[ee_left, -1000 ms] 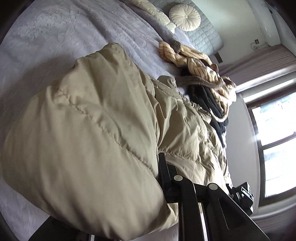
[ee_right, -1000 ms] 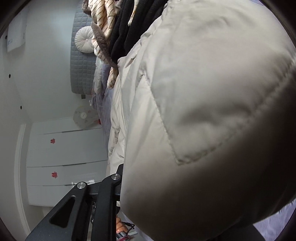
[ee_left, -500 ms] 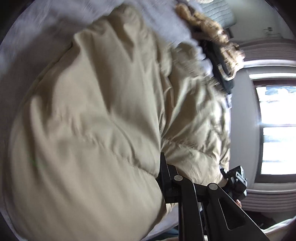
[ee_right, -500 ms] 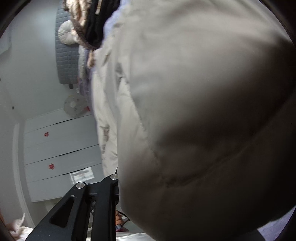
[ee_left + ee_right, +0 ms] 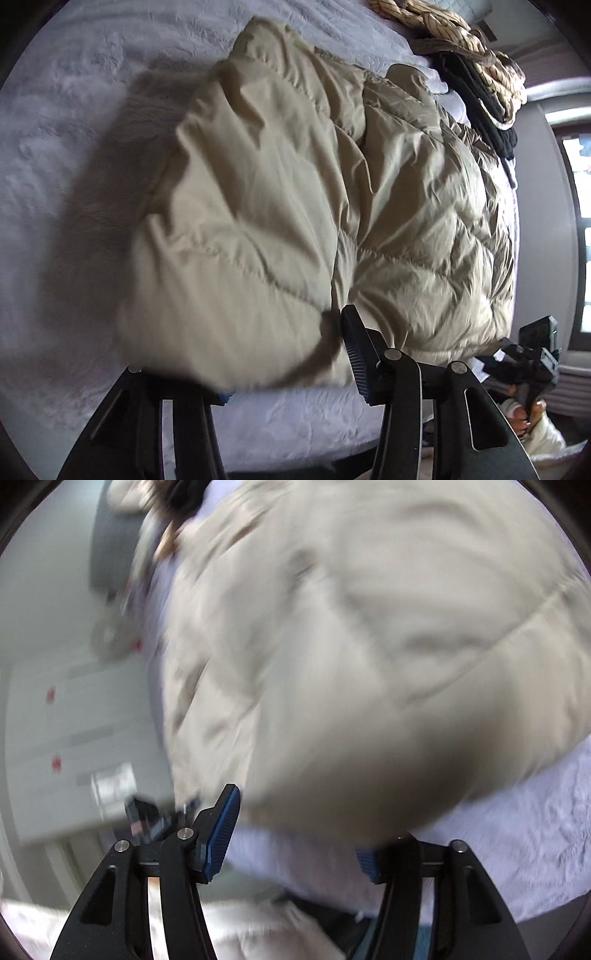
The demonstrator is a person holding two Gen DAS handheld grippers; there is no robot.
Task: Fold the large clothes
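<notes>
Fingers (image 5: 354,347) of both grippers now spread, jacket (image 5: 295,206) let go.
Jacket dropped folded on bed (image 5: 74,110); right gripper (image 5: 295,834) just beside its hem.

The beige puffer jacket (image 5: 369,646) is motion-blurred in the right wrist view; its hem hides one finger of the left tongs (image 5: 284,354).

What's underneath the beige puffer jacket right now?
The beige puffer jacket lies on the lavender bedspread, which shows all around it. Whatever is directly beneath the jacket is covered.
</notes>
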